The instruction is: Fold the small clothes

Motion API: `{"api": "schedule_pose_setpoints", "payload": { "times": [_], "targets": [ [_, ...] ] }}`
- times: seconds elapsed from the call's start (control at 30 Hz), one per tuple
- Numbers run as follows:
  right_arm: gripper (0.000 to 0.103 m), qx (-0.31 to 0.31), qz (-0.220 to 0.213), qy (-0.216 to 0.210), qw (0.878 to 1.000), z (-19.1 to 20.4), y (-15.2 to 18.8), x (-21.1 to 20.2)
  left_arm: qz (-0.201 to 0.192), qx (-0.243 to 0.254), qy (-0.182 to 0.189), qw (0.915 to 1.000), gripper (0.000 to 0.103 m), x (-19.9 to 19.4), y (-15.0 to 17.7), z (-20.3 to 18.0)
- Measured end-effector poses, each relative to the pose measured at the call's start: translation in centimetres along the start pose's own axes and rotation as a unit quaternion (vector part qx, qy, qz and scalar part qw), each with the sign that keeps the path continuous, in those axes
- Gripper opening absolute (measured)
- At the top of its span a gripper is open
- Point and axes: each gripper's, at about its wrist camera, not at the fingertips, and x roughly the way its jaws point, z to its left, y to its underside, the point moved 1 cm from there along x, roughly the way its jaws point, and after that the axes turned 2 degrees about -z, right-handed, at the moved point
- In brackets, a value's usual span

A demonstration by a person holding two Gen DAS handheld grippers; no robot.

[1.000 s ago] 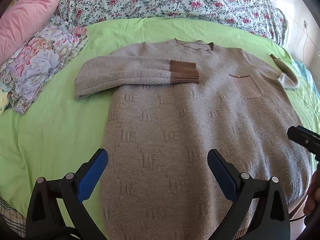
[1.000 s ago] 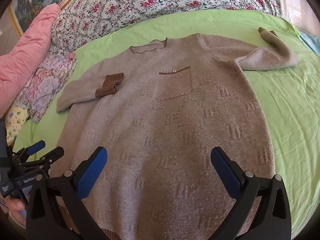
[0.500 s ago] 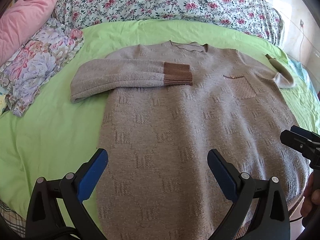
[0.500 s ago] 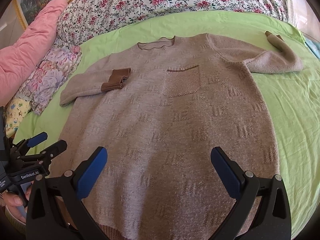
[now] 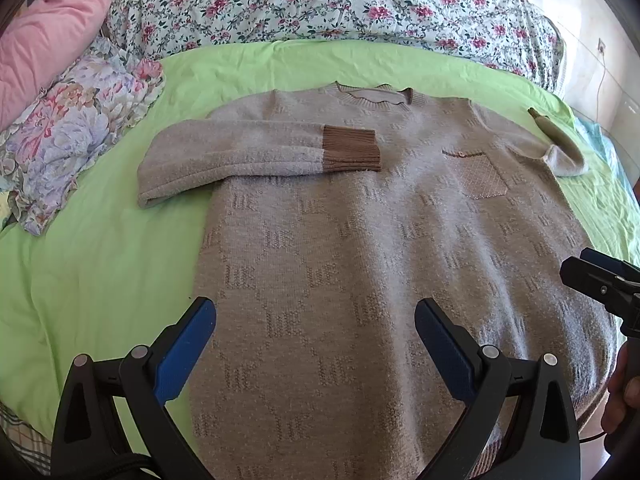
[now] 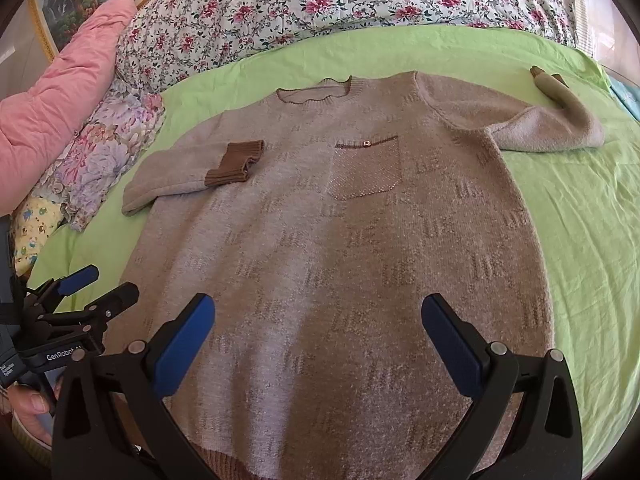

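From where I sit, the bed fills both views, its green sheet running out under a floral quilt and a pink pillow at the far end, with a flowered cloth bunched at the far left.

On that sheet lies the sweater, face up and spread flat, neckline away from me and hem toward me, so its long axis runs straight ahead of both tools. Its left sleeve is already folded across the chest, the brown cuff resting on the body. The right sleeve is not yet folded: it reaches outward onto the sheet, then bends back so its cuff end points up the bed (that cuff looks rolled, though I can't tell how tightly). A chest pocket sits between the two sleeves.

My left gripper hangs over the lower left of the body, jaws spread wide and holding nothing. My right gripper hangs over the lower middle, likewise wide and empty.

What the next fold turns on, I judge, is that outstretched sleeve: it lies far ahead and off to the right of both sets of jaws, and my right hand is clearly the nearer one, with a reach up along the sweater's right edge.
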Motion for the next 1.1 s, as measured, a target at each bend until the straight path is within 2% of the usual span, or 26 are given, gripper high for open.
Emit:
{"api": "schedule_pose_setpoints", "payload": {
  "times": [0.8,1.1],
  "targets": [
    [0.103,0.005,-0.004,-0.003,1.000,-0.2,-0.3,-0.1,0.002,0.000,0.002,1.0000,0.100,0.3,0.0,0.0],
    [0.103,0.018,-0.012,-0.003,1.000,-1.7,-1.2,-0.2,-0.008,0.026,-0.004,0.9996,0.100,1.1,-2.7,0.1]
  ]
}}
